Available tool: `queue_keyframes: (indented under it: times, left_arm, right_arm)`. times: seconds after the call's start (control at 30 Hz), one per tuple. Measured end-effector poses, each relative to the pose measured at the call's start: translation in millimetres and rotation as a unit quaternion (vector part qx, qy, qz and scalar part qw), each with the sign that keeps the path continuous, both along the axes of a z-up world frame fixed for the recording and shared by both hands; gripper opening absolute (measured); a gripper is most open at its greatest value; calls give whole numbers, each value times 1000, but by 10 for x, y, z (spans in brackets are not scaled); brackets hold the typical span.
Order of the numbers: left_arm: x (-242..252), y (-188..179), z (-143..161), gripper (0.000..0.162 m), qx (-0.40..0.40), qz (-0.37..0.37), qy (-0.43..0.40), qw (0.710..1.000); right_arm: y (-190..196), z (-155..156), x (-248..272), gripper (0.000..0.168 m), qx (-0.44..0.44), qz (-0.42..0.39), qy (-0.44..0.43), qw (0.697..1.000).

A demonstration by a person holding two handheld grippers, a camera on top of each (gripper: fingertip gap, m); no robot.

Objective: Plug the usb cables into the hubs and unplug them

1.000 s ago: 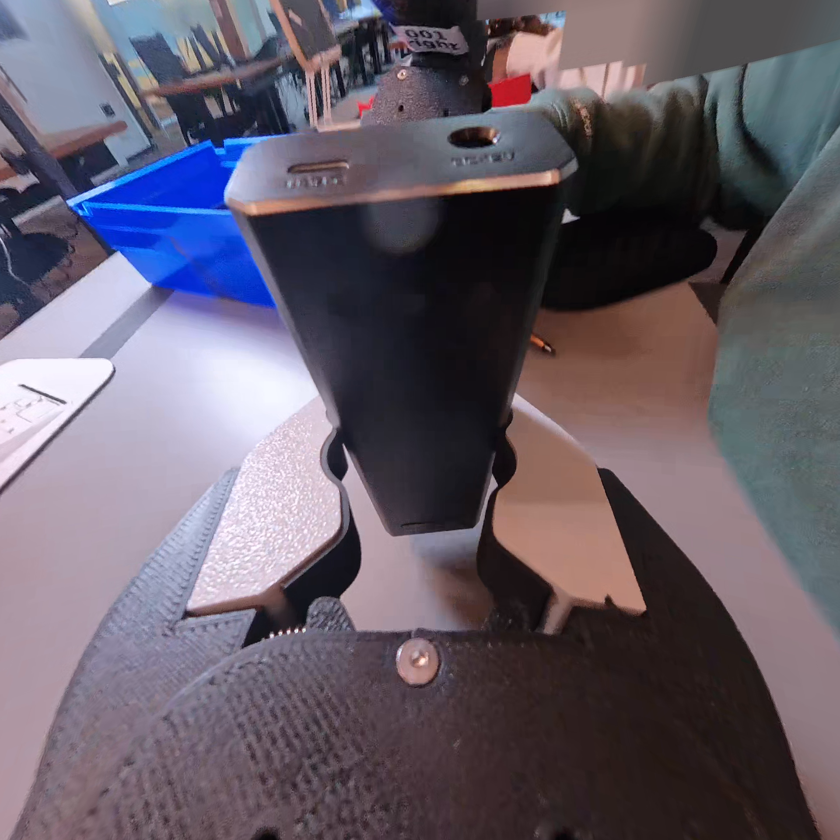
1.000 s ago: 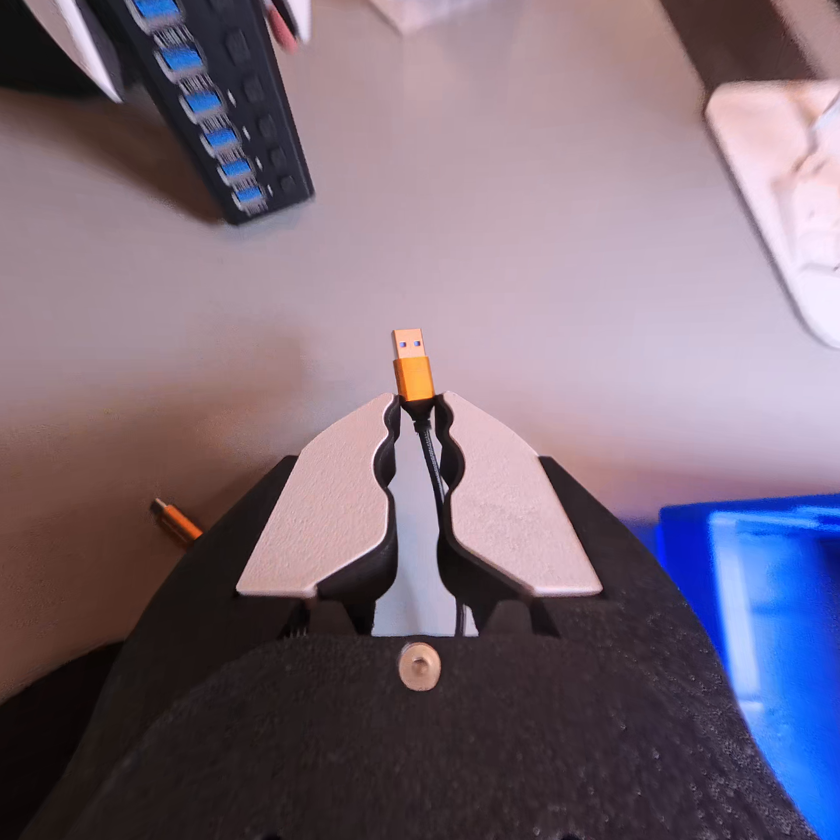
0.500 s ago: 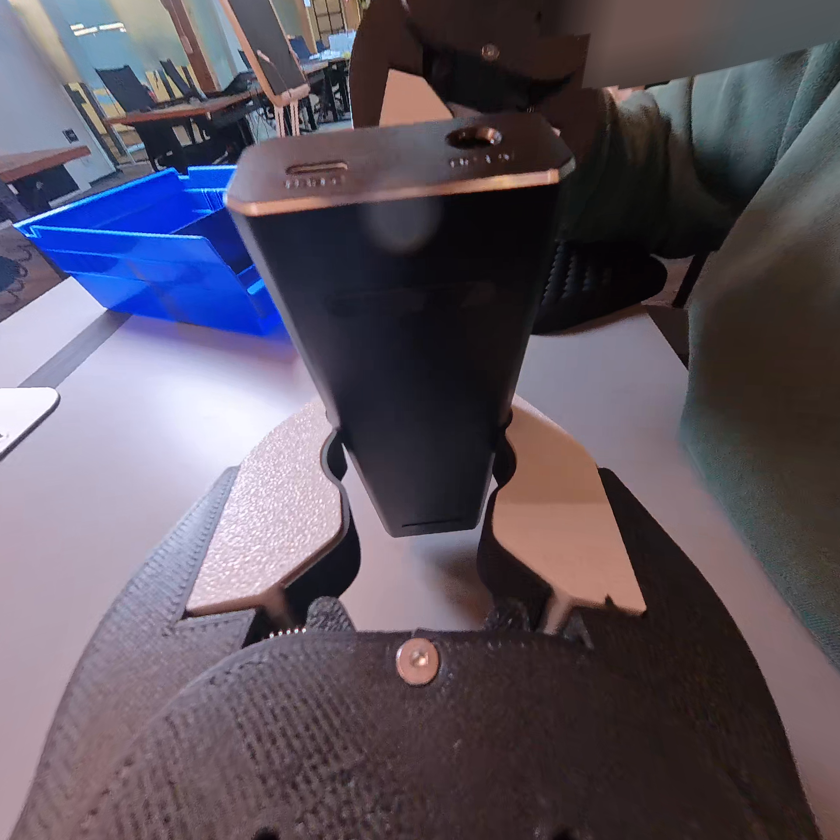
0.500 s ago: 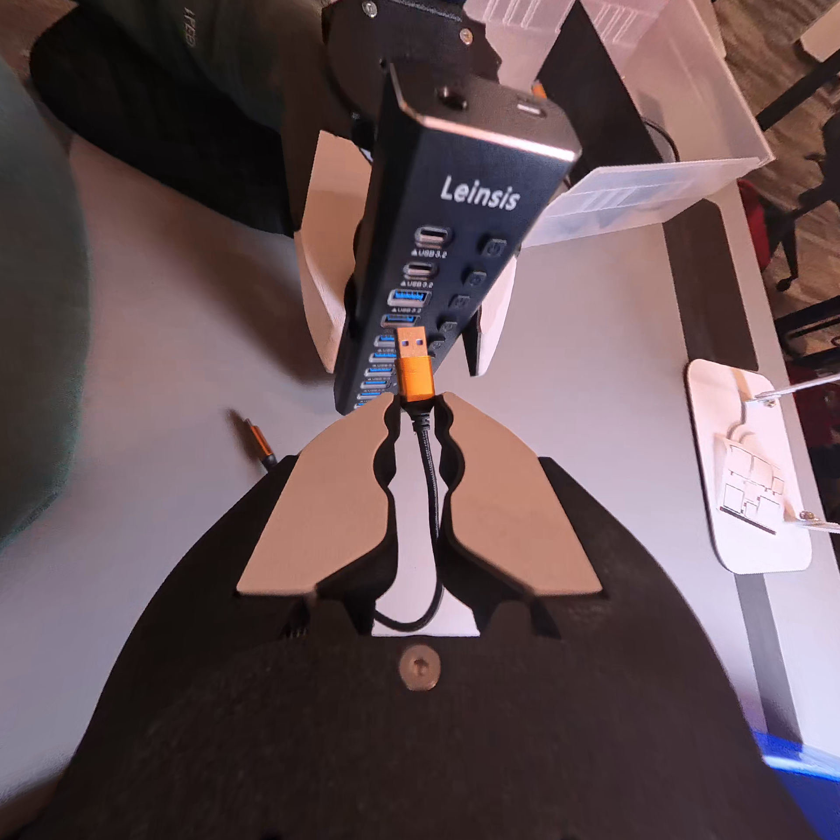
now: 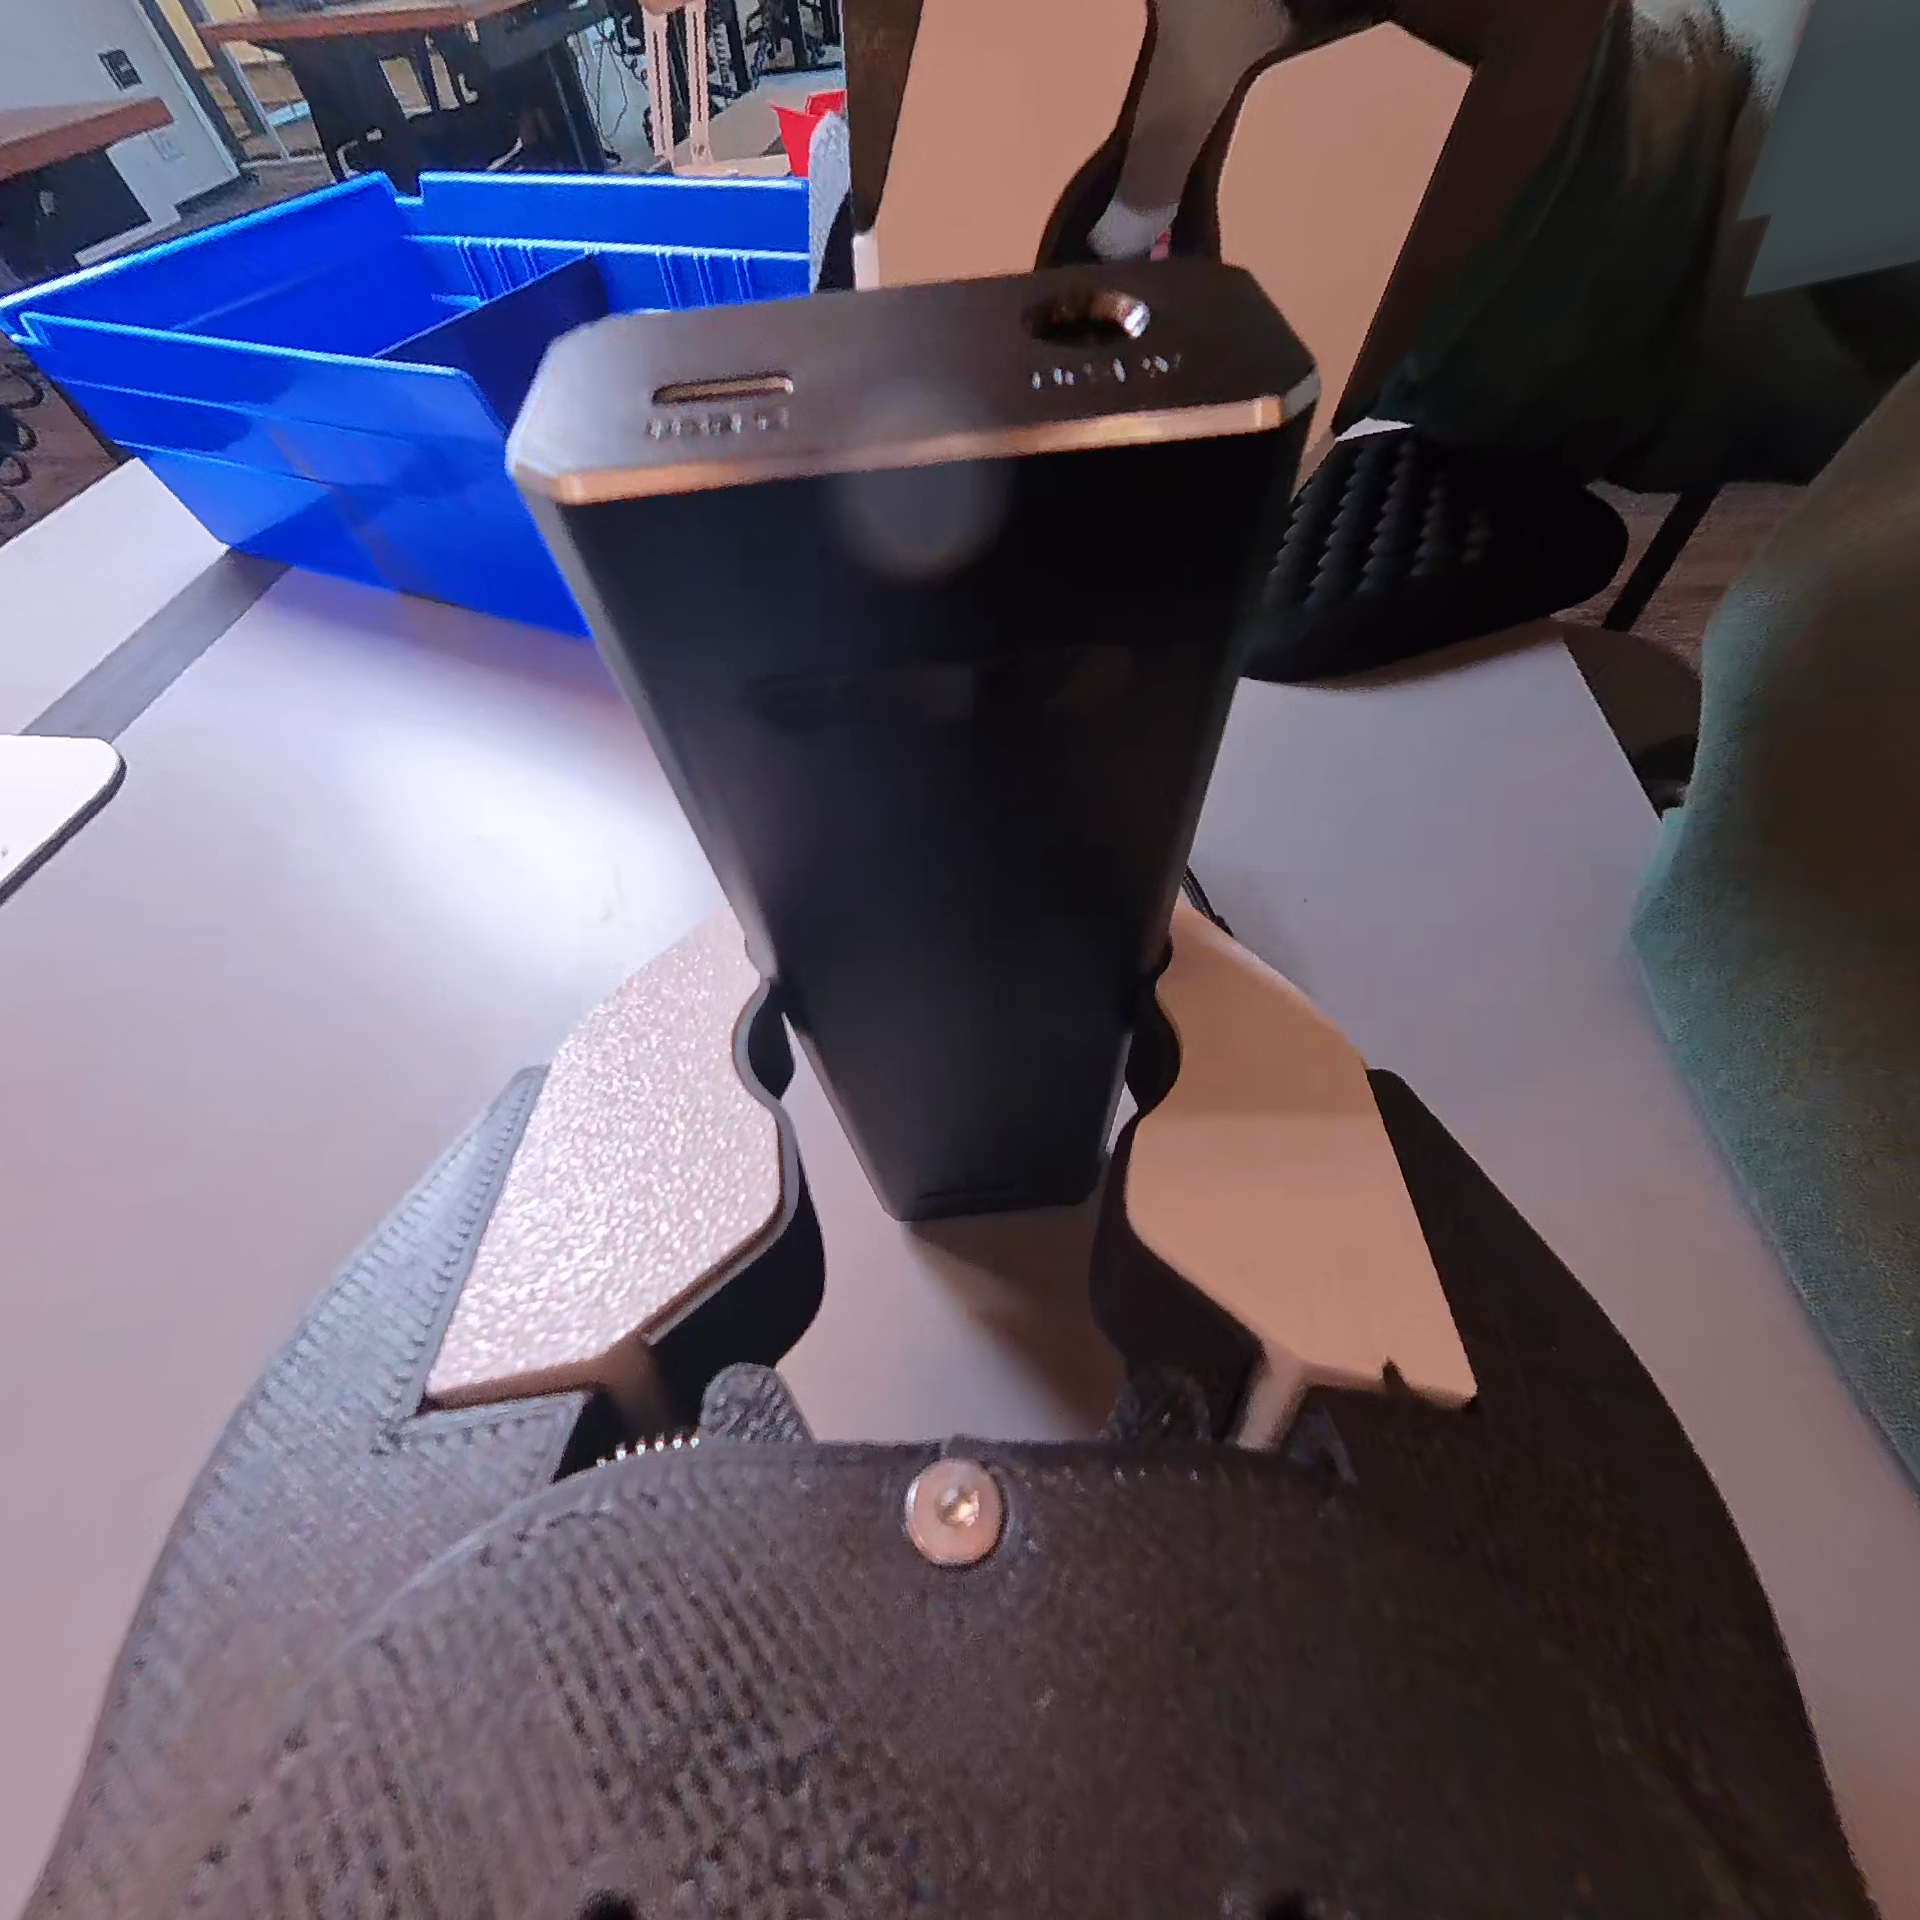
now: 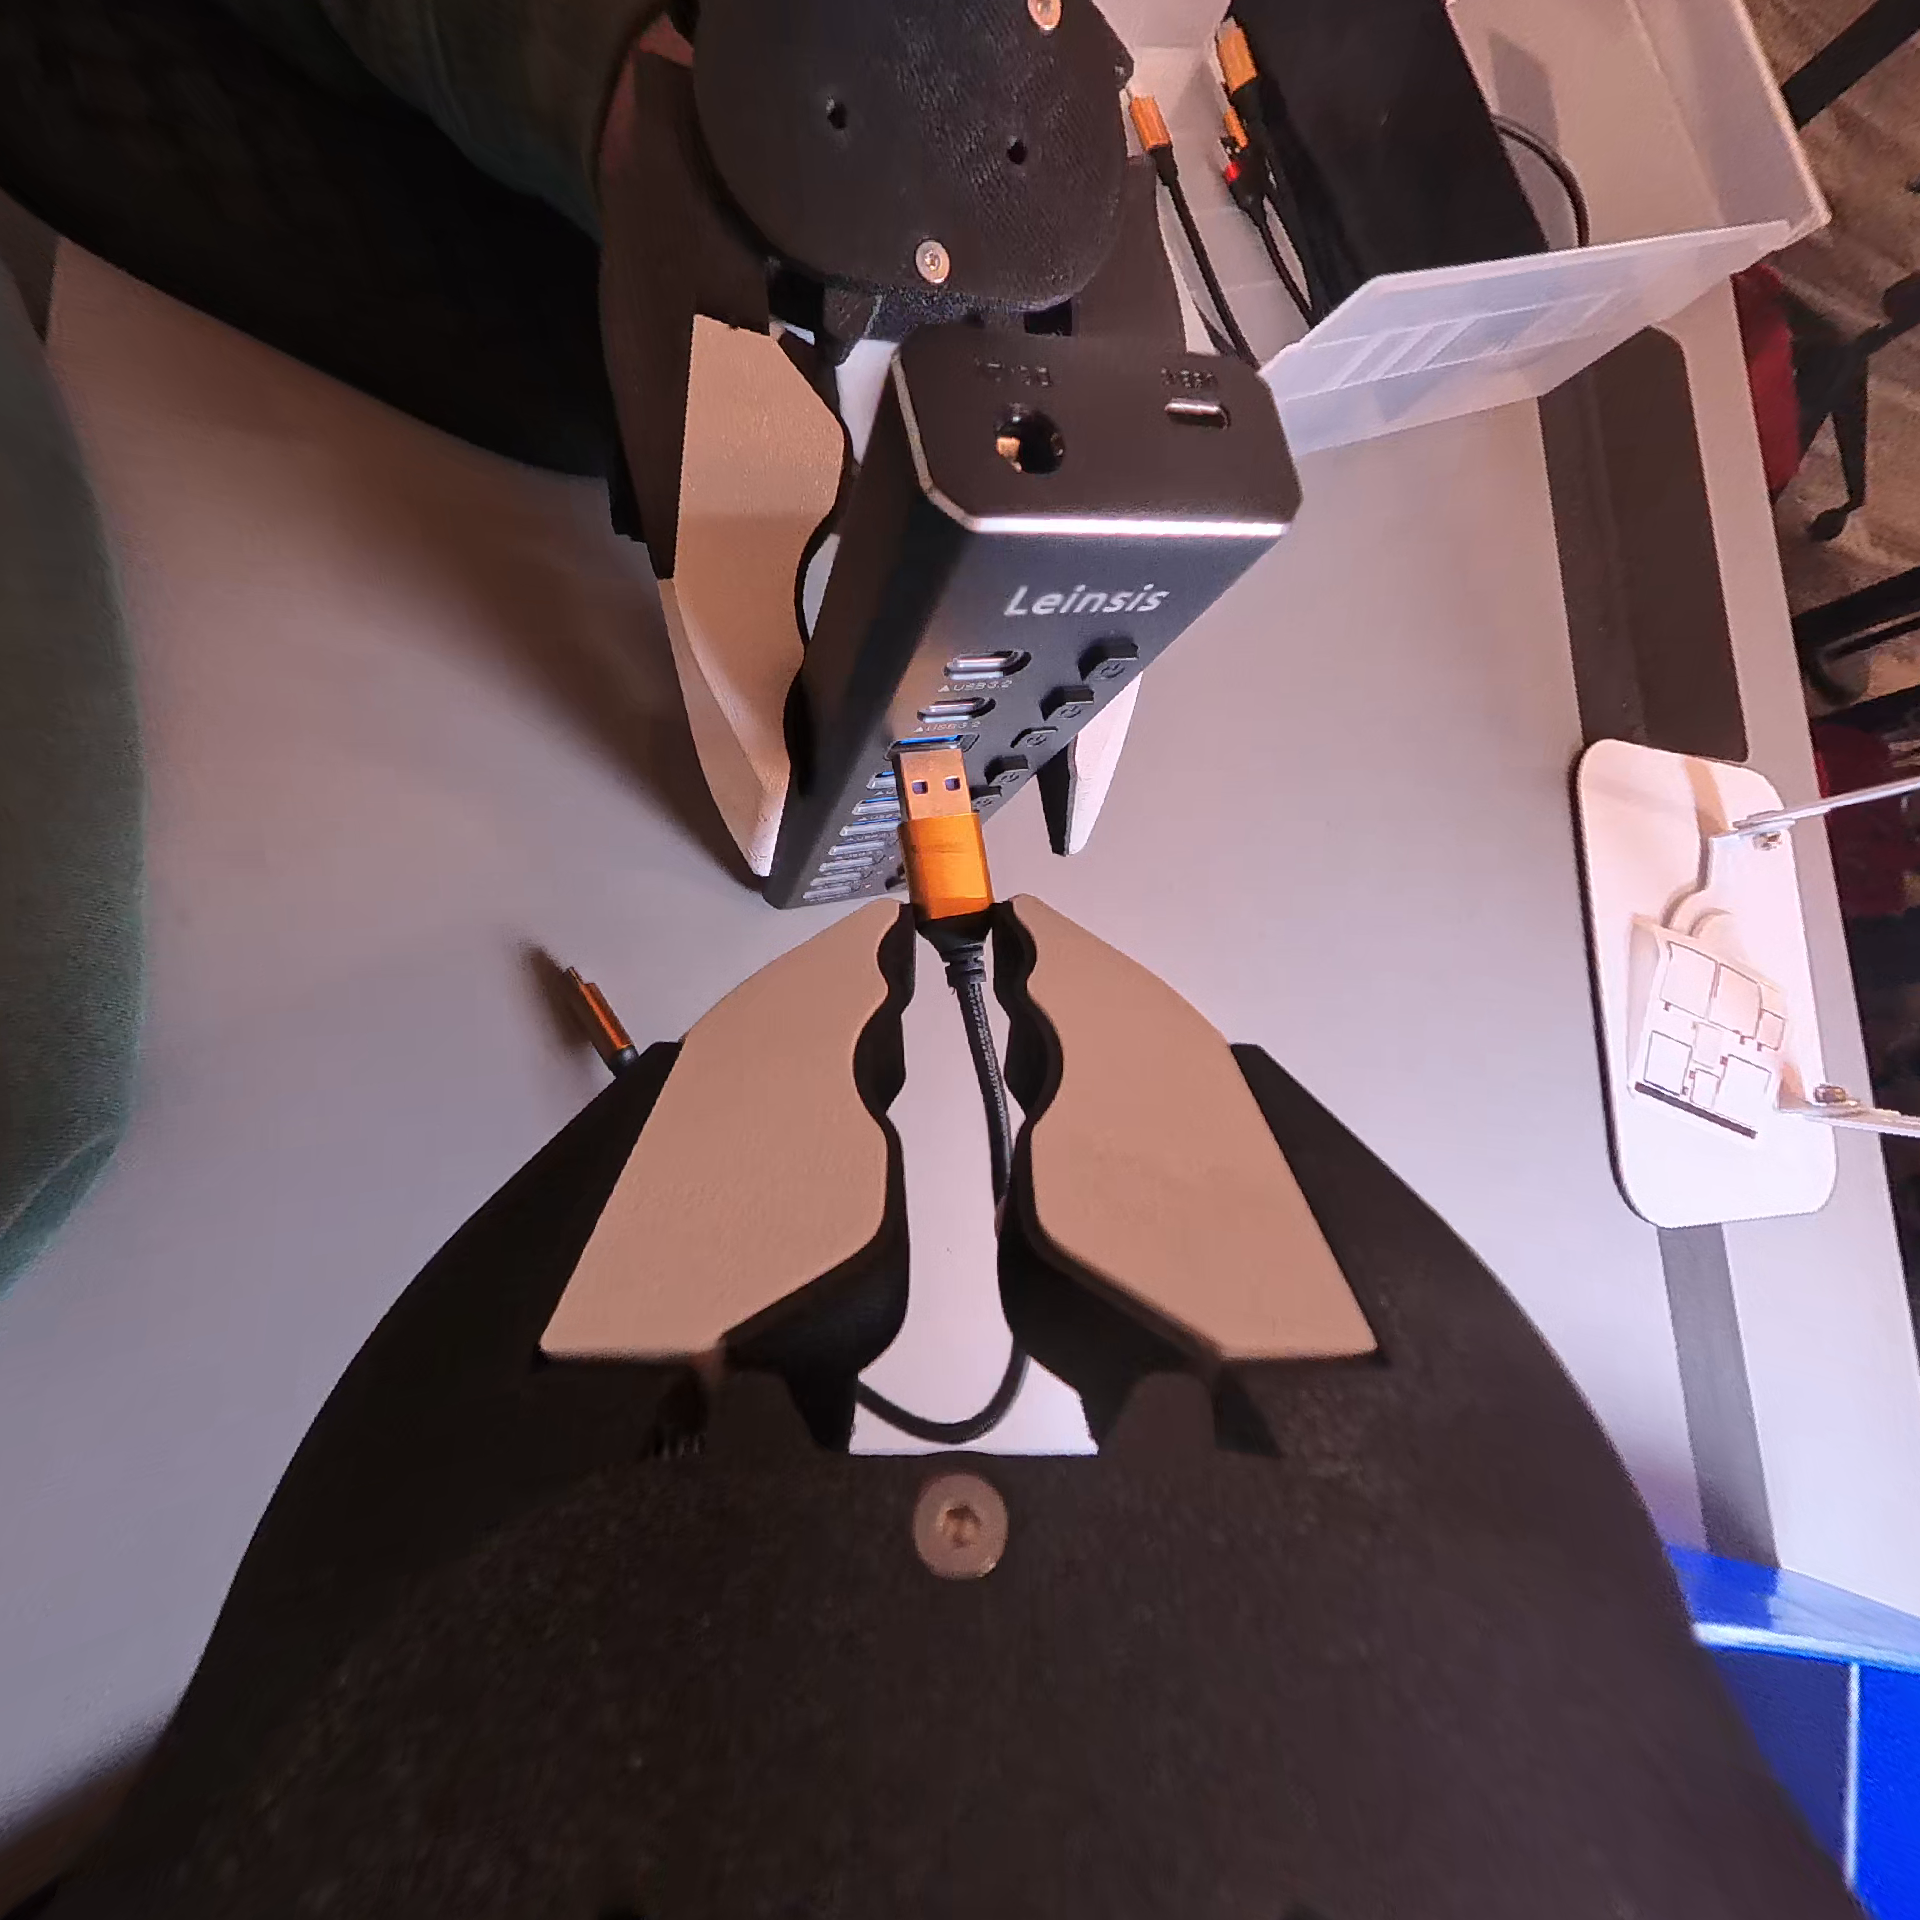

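On the pale counter point(image 6: 343, 748), the left tongs point(image 5: 961, 1023) clamp the black hub point(image 5: 935, 727), its port face hidden in their own view. At 12 o'clock of the right tongs point(image 6: 954, 914), which pinch the orange USB plug point(image 6: 940, 852), the plug's tip overlaps the hub's ports; whether it is seated is unclear.

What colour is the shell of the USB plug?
Orange USB plug, clearest in the right wrist view.

The black hub point(image 6: 1049, 644) stands tilted, lifted off the table, ports facing the orange USB plug point(image 6: 940, 852). The plug's metal tip overlaps the blue ports, its braided black cable point(image 6: 987, 1049) trailing behind.
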State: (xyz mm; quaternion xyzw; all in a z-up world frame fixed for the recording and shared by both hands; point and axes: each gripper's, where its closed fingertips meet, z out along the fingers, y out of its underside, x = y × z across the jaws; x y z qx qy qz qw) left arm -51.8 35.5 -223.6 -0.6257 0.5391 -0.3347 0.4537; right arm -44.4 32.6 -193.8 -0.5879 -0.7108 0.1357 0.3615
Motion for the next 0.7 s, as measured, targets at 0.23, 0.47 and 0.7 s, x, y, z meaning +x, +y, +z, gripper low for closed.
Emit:
queue_keyframes:
  times: [0.23, 0.47, 0.7]
  left_arm:
    - [-13, -1, -12, 65, -6, 3, 10, 1000]
    - [-21, -21, 32, 65, -2, 0, 8, 1000]
    - [-19, -45, 30, 65, -5, -6, 11, 1000]
  right_arm:
    - [-6, 37, -41, 15, 17, 6, -17, 1000]
    - [-25, 67, -81, 15, -9, 19, -13, 1000]
    - [-48, 84, -88, 14, -26, 29, 0, 999]
